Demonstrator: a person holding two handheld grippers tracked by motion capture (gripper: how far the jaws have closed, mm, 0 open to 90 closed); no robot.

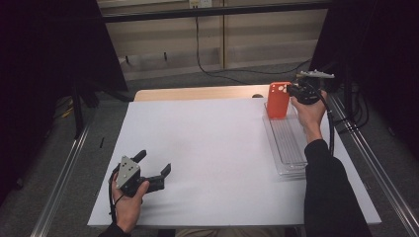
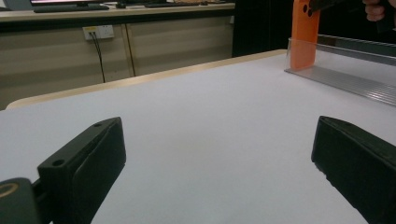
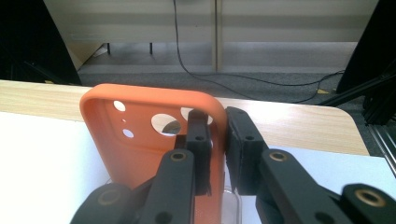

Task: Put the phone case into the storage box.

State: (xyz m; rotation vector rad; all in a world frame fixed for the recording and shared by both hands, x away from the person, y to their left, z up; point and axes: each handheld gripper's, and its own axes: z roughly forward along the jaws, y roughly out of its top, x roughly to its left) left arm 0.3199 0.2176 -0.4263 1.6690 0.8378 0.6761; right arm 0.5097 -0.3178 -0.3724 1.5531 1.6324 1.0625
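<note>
Case (image 3: pixel 140 149), orange, a phone cover with camera holes: upright, its side edge clamped in the right tongs (image 3: pixel 218 140), one jaw inside the shell, one outside. Seen from above, the case (image 1: pixel 278 100) stands at the far end of a clear tray (image 1: pixel 289 143), lower edge apparently in or touching the tray; contact too small to confirm. Right tongs (image 1: pixel 291 90) come at it from the right, held by the right hand (image 1: pixel 309 111).

Left tongs (image 1: pixel 154 173) lie well away on the near left of the white bench (image 1: pixel 207 148), jaws wide apart, nothing between them. Their own view looks across the bare bench toward the case (image 2: pixel 304 35) and tray (image 2: pixel 345 70) far off to the right.

Step in hand, as judged: setting the case into the tray, or lifting it out of it; the pictures do not settle which.

To do it well:
- The grip is on one thin wall near the top corner; soft material will likely flex, so keep the wrist level and avoid twisting.
- Move slowly, keeping the lower edge clear of the tray's wall.
- If placing, lay it flat along the tray before spreading the jaws.
- Left tongs could steady the tray if it slides.
</note>
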